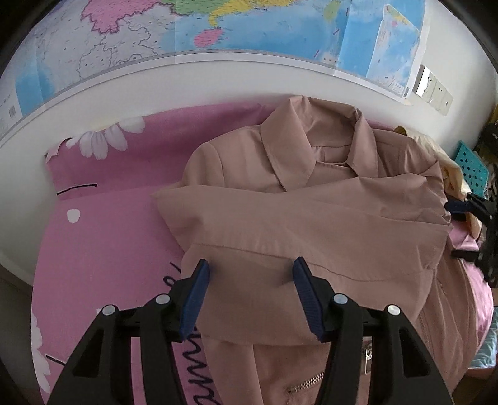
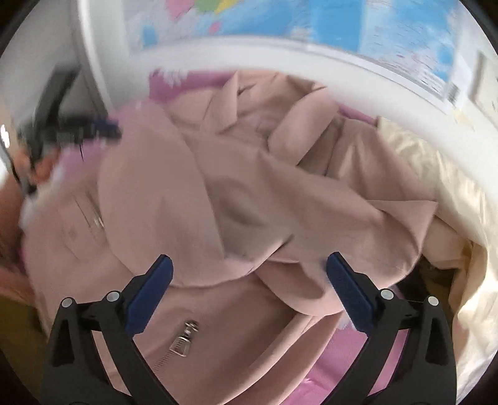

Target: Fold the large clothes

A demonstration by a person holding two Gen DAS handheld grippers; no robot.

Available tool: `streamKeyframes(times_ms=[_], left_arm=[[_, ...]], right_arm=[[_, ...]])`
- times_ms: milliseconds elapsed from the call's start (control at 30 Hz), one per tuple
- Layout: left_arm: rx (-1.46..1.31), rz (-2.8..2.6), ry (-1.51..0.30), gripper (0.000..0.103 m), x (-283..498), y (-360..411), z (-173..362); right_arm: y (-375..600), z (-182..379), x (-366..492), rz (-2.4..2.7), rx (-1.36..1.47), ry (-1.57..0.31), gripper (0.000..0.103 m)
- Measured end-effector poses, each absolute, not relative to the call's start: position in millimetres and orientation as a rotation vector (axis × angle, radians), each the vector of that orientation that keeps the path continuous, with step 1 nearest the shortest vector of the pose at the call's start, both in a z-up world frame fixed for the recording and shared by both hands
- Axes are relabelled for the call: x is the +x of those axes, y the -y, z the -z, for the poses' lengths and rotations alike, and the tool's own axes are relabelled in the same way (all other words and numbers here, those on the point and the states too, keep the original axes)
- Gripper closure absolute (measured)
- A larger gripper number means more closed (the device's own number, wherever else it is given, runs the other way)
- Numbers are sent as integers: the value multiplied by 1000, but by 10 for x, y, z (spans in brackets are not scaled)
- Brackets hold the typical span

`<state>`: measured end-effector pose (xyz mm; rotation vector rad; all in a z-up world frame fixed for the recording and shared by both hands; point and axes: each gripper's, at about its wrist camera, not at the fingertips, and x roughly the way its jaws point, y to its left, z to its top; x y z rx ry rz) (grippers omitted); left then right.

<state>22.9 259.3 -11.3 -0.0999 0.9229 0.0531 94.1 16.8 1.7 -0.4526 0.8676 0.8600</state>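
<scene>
A dusty-pink jacket [image 1: 311, 218] lies on a pink flowered bedsheet [image 1: 102, 243], collar toward the wall, one sleeve folded across the chest. My left gripper [image 1: 250, 274] is open, its blue pads just above the folded sleeve's lower edge, holding nothing. My right gripper [image 2: 249, 271] is open over the jacket [image 2: 218, 202] near the other sleeve; this view is blurred. A metal zipper pull [image 2: 183, 339] shows near it. The right gripper also shows at the right edge of the left wrist view [image 1: 467, 218]. The left gripper shows in the right wrist view [image 2: 90, 132].
A map [image 1: 249, 28] hangs on the white wall behind the bed. A cream quilt [image 2: 451, 233] lies bunched right of the jacket. A teal perforated basket [image 1: 470, 168] stands at the far right.
</scene>
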Motion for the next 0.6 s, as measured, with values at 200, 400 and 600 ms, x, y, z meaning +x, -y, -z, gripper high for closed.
streamKeyframes(times_ms=[200, 400, 600], left_arm=[[-78, -93, -939, 49, 290, -2598, 205], [-121, -123, -908, 64, 302, -2672, 163], [-140, -201, -882, 64, 507, -2651, 162]], right_arm=[[-189, 116, 975, -940, -341, -925, 89], [203, -488, 947, -928, -30, -896, 95], [-44, -845, 1171, -686, -72, -796, 23]])
